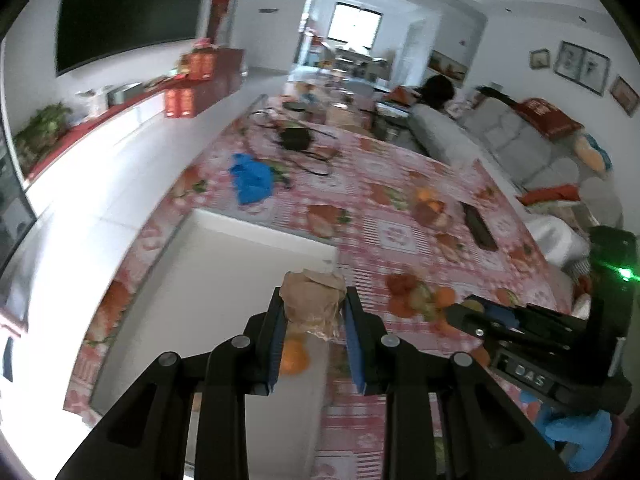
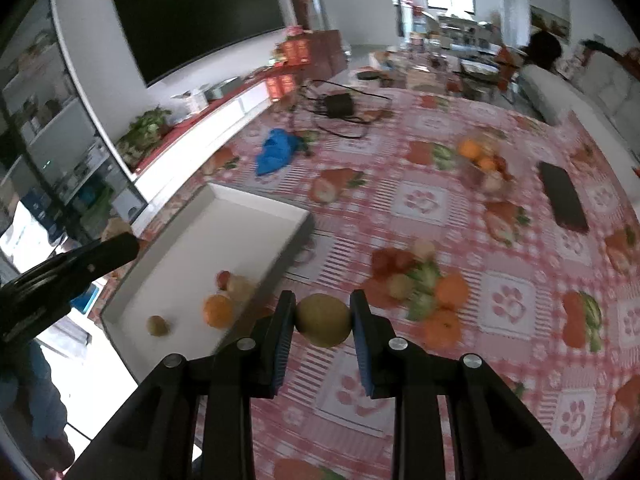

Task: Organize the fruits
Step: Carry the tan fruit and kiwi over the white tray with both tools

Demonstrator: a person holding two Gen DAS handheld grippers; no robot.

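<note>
A white tray [image 2: 188, 248] lies on the counter [image 2: 440, 208], which is covered by a red-and-white checked cloth printed with fruit. In the right wrist view the tray holds four loose pieces at its near end: an orange [image 2: 218, 311], a small brown kiwi-like fruit [image 2: 157, 325], a pale round fruit [image 2: 241, 288] and a small red one [image 2: 223, 279] touching it. The rest of the tray floor is bare.

The right gripper [image 2: 323, 320] has its fingers closed on a yellow-green round fruit [image 2: 323, 320], held above the cloth just beside the tray's near corner. The left gripper [image 1: 314, 308] has its fingers clamped on a tan, crinkled bundle [image 1: 314, 300], possibly a fruit in a paper or net wrap; blur makes it hard to say. It hangs over the tray's edge.

On the cloth to the right of the tray is a loose heap of fruit [image 2: 424, 292], oranges among red and green pieces. Farther back sits a second, blurred cluster of oranges [image 2: 478, 158], with a dark flat object [image 2: 562, 196] near it and a blue cloth [image 2: 278, 150] well beyond the tray.
</note>
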